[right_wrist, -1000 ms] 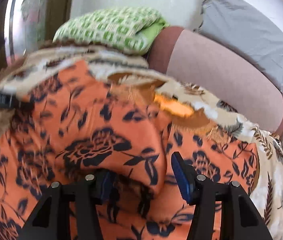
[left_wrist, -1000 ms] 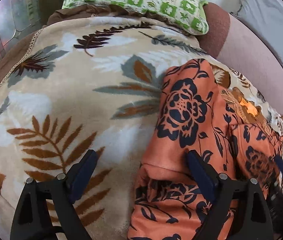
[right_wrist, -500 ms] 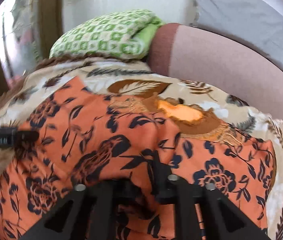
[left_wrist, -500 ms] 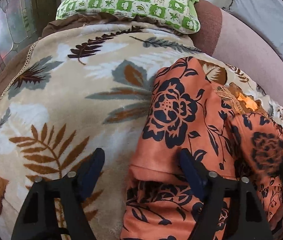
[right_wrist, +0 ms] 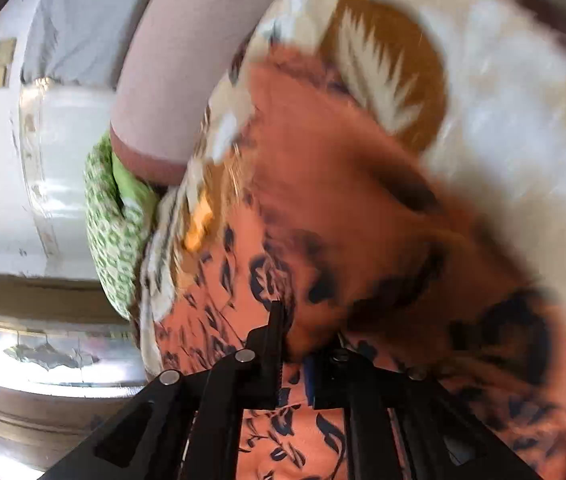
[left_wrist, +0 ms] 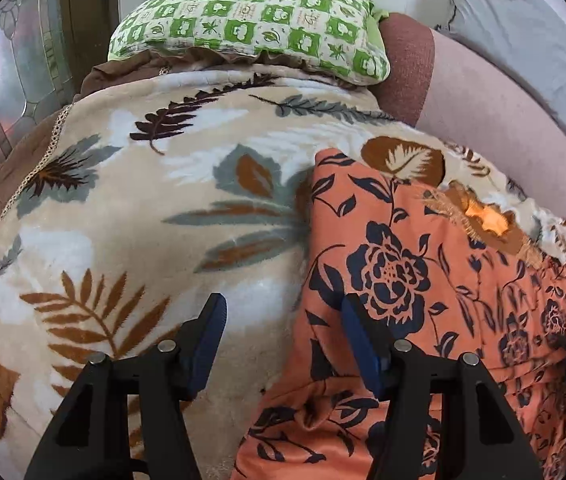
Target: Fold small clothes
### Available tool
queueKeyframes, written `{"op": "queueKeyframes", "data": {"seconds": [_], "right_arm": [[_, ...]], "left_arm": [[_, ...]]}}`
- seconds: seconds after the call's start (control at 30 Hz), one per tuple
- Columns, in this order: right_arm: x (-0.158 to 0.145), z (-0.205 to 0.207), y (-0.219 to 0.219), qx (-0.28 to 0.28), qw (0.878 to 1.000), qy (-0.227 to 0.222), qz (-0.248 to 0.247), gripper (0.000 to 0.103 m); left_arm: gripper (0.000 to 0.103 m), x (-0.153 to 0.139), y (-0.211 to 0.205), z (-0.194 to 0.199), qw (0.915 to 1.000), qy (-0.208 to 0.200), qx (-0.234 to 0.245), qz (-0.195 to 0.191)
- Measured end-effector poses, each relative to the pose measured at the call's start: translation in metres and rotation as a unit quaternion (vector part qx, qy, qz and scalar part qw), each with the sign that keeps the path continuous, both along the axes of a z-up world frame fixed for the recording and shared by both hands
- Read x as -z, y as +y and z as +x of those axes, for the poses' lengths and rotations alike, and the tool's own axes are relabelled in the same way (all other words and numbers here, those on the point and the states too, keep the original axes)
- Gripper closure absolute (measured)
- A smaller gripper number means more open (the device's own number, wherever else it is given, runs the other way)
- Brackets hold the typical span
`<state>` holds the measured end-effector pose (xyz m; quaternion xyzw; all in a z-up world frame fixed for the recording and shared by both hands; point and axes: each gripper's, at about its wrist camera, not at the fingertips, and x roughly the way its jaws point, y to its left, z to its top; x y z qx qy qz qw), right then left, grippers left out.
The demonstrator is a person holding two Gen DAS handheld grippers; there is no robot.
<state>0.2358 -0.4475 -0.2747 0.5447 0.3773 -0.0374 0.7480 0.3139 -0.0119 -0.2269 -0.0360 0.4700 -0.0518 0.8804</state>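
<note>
Garment [left_wrist: 423, 280] on blanket [left_wrist: 143, 220], filling 3-to-6 o'clock part of left wrist view. Pillow [left_wrist: 251, 28] behind blanket at 12 o'clock, overlapping its far edge. Bolster [left_wrist: 495, 120] at 2 o'clock, just beside pillow – cushion [left_wrist: 523, 32] behind it. Window [left_wrist: 11, 80] at 10 o'clock. Left gripper [left_wrist: 283, 336] at 6 o'clock – one finger over blanket, other over garment edge.

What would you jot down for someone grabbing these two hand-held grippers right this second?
Right gripper: shut on a pinch of the orange floral garment, rolled sideways, carrying a fold across.
Left gripper: jaws have just been closing but are not pinching; one finger rests over the garment's left edge, the other over the leaf-print blanket.
Done: garment laid on the blanket, fold under way.
Left: lay the fold down, flatten, finish folding.
</note>
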Motion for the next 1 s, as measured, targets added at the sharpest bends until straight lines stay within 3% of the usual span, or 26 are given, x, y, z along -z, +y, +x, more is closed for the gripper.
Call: {"op": "queueKeyframes", "data": {"seconds": [0.17, 0.3, 0.37, 0.43, 0.53, 0.57, 0.67, 0.7, 0.8, 0.9, 0.97, 1.0], "right_arm": [[-0.047, -0.029, -0.024, 0.089, 0.988, -0.019, -0.127, 0.091], [-0.07, -0.007, -0.001, 0.059, 0.966, -0.034, -0.248, 0.091], [-0.081, -0.003, 0.01, 0.074, 0.947, -0.023, -0.313, 0.091], [-0.094, -0.006, 0.016, 0.098, 0.933, -0.024, -0.345, 0.091], [-0.111, -0.016, 0.019, 0.134, 0.89, -0.01, -0.436, 0.091], [-0.111, -0.018, 0.017, 0.132, 0.891, -0.014, -0.433, 0.091], [-0.106, -0.031, -0.014, 0.159, 0.925, -0.045, -0.342, 0.091], [-0.103, -0.028, -0.019, 0.146, 0.933, -0.061, -0.324, 0.091], [-0.082, 0.011, -0.011, 0.032, 0.962, -0.063, -0.263, 0.091], [-0.054, 0.045, 0.005, -0.022, 0.965, -0.041, -0.257, 0.091], [-0.023, 0.066, 0.005, -0.061, 0.968, 0.007, -0.242, 0.093], [-0.009, 0.068, 0.001, -0.055, 0.972, 0.027, -0.226, 0.093]], "left_arm": [[0.041, 0.007, -0.004, 0.0, 0.9997, 0.008, 0.001, 0.022], [0.04, 0.008, -0.006, -0.001, 0.9994, 0.009, 0.002, 0.034], [0.04, 0.009, -0.007, -0.002, 0.9991, 0.01, 0.008, 0.041], [0.039, 0.009, -0.005, -0.002, 0.9993, 0.013, 0.006, 0.033], [0.04, 0.006, -0.003, -0.001, 0.9993, 0.014, 0.002, 0.035], [0.039, 0.007, -0.003, 0.0, 0.9993, 0.017, 0.002, 0.033], [0.04, 0.004, -0.002, -0.001, 0.9995, 0.019, -0.004, 0.025], [0.04, 0.0, -0.003, -0.002, 0.9996, 0.011, -0.005, 0.027], [0.04, -0.019, -0.011, -0.012, 0.9987, -0.035, 0.004, 0.036], [0.039, -0.029, -0.026, -0.021, 0.996, -0.07, 0.031, 0.047], [0.037, -0.019, -0.035, -0.02, 0.9956, -0.055, 0.049, 0.058], [0.037, -0.008, -0.038, -0.016, 0.9958, -0.028, 0.055, 0.068]]}}
